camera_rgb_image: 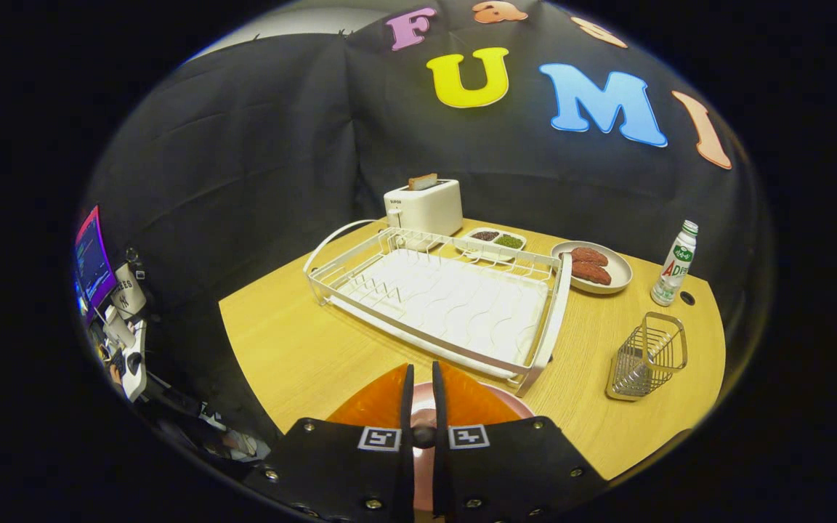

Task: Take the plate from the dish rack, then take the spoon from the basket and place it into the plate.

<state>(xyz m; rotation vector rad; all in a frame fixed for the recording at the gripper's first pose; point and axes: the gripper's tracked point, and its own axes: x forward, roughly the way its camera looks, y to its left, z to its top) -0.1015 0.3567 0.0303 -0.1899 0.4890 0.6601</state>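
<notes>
Room, far left: a lit screen (93,263) stands past the desk's edge, with white clutter below it that is too small to make out.
Wall: black cloth hangs behind the desk, creased, with a fold running down above the toaster.
Desk (295,349): pale wood with a rounded outline, and a small dark hole near the bottle.
Dish rack (442,305): white wire frame on a white ribbed tray, lying across the middle of the desk just beyond the fingers; no dishes stand in it.
Toaster (424,206): white, behind the rack against the wall, with a slice of bread sticking up from its slot.
Divided dish (495,242): small and white, between toaster and meat plate, holding a dark filling and a green one.
Hand-held gripper (419,385): fingers nearly closed, a narrow gap between them; the pink plate's (422,401) rim sits in that gap, gripped from both sides.
Plate: held low over the near desk edge, just in front of the rack.
Meat plate (593,266): pale, right of the rack, with two reddish pieces.
Basket (646,357): wire, upright on the desk to the right of the rack; the spoon inside cannot be made out clearly.
Bottle (676,263): white with a green label, standing beyond the basket.
</notes>
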